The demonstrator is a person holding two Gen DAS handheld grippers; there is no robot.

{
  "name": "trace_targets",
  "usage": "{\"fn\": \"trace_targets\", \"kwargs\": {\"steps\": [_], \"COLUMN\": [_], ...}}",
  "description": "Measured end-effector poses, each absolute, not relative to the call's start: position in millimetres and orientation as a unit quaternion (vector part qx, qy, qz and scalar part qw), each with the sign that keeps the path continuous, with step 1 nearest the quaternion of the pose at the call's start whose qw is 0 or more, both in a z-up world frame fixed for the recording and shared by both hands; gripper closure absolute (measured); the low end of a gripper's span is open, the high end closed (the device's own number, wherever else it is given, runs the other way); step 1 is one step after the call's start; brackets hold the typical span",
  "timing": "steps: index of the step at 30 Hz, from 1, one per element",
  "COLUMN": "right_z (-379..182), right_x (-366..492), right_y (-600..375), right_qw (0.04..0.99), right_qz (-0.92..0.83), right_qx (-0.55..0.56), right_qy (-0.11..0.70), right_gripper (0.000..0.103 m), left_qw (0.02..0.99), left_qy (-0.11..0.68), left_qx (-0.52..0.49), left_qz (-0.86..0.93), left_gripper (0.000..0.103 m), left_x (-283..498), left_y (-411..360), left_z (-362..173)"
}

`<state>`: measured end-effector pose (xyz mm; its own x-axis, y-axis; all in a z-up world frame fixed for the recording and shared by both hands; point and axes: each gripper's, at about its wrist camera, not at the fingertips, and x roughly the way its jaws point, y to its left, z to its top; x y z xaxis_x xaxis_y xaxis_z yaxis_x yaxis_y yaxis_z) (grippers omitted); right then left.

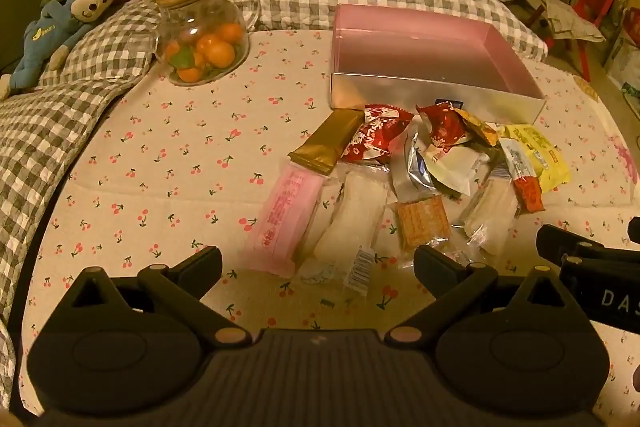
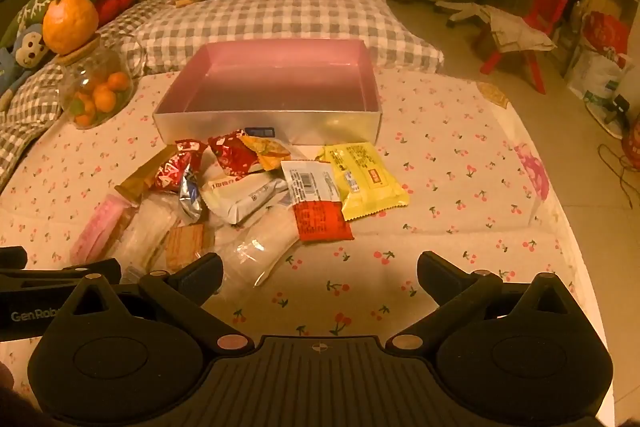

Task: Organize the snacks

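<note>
Two grippers, ours, hang with fingers spread wide and empty: the left gripper (image 1: pixel 316 263) sits nearest the pink packet (image 1: pixel 286 213), whose long axis runs near-to-far, while the right gripper (image 2: pixel 320 271) stays right of the pile, the box (image 2: pixel 268 123) beyond.

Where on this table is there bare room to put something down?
The cloth right of the yellow packet is bare, as is the stretch between the glass jar and the gold bar. The pink box is empty. The snack pile before it is crowded.
</note>
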<state>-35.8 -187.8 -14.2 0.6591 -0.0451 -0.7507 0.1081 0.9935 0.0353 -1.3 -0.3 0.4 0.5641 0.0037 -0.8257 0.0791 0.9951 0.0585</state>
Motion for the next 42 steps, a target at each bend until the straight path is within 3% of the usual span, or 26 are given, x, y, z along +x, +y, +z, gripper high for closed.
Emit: {"fn": "trace_targets", "kwargs": {"steps": [42], "right_z": [-13.0], "right_x": [-36.1], "right_y": [-188.3], "right_qw": [0.911], "right_qz": [-0.049], "right_qx": [0.038], "right_qy": [0.409], "right_gripper": [0.0], "left_qw": [0.884], "left_qy": [0.466], "left_qx": [0.042], "left_qz": [-0.022], "left_gripper": [0.001], "left_x": [-1.4], "left_y": [-0.2], "left_z": [1.0]}}
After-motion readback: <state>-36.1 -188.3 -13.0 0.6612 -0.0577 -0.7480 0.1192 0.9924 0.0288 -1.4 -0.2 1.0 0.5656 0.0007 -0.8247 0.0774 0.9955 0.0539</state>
